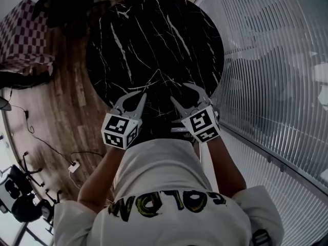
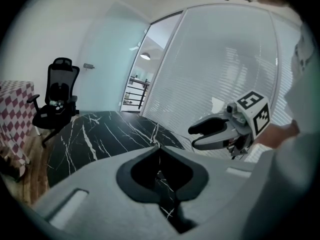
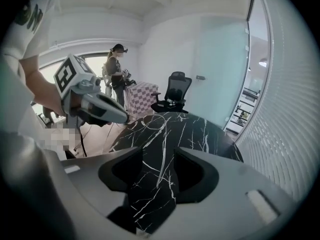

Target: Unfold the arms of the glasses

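Observation:
No glasses show in any view. Both grippers hover over the near edge of a round black marble table (image 1: 154, 40). My left gripper (image 1: 143, 95) is shut, its tips meeting with nothing between them; in its own view the tips (image 2: 159, 145) touch above the tabletop (image 2: 100, 129). My right gripper (image 1: 180, 92) is open and empty. In its own view the jaws (image 3: 157, 156) stand wide apart with bare marble (image 3: 185, 129) between them. Each gripper sees the other: the right gripper (image 2: 194, 137) and the left gripper (image 3: 125, 119).
A black office chair (image 2: 57, 96) stands beyond the table's far side. A checkered cloth-covered piece (image 1: 23, 35) sits at the left, with a standing person (image 3: 116, 69) near it. A glass wall with blinds (image 1: 271, 70) runs along the right. Cables (image 1: 51, 147) lie on the wooden floor.

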A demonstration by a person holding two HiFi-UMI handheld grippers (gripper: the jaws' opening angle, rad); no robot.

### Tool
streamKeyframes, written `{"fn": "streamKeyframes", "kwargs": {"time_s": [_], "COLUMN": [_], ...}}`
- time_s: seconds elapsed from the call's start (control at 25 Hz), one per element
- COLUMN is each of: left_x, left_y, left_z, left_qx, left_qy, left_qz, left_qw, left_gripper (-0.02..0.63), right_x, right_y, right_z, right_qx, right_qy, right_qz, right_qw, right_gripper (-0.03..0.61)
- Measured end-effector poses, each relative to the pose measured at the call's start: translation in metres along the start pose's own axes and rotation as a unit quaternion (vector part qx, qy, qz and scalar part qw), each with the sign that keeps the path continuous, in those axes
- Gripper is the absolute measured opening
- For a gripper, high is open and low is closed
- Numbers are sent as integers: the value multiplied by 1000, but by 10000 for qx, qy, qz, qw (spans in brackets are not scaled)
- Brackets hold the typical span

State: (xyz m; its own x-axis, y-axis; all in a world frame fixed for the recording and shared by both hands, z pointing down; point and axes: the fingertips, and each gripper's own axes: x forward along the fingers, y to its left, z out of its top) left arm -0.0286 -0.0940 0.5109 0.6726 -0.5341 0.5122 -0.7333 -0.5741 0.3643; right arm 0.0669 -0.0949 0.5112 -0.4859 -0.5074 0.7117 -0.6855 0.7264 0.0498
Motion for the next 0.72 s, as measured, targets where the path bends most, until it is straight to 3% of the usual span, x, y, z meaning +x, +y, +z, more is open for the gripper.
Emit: {"fn": "streamKeyframes", "kwargs": {"time_s": [0.24,0.44,0.72], "left_x": [19,42,77], "left_y": [7,15,35], "left_z": [-29,-60,-118], "left_qx": [-50,-111,-150], "left_qy": [170,271,492], "left_qz": [-96,-158,-214], "left_qw": [9998,9994,9984], "left_gripper": [3,3,3], "right_x": [3,20,55], "right_y": [1,9,27], "right_z": [-14,-33,-71], "right_qx": [312,356,552], "right_qy": [-224,-339,-330], "right_qz": [55,185,347], "right_qw": [9992,9986,9973], "right_gripper": [205,160,153]}}
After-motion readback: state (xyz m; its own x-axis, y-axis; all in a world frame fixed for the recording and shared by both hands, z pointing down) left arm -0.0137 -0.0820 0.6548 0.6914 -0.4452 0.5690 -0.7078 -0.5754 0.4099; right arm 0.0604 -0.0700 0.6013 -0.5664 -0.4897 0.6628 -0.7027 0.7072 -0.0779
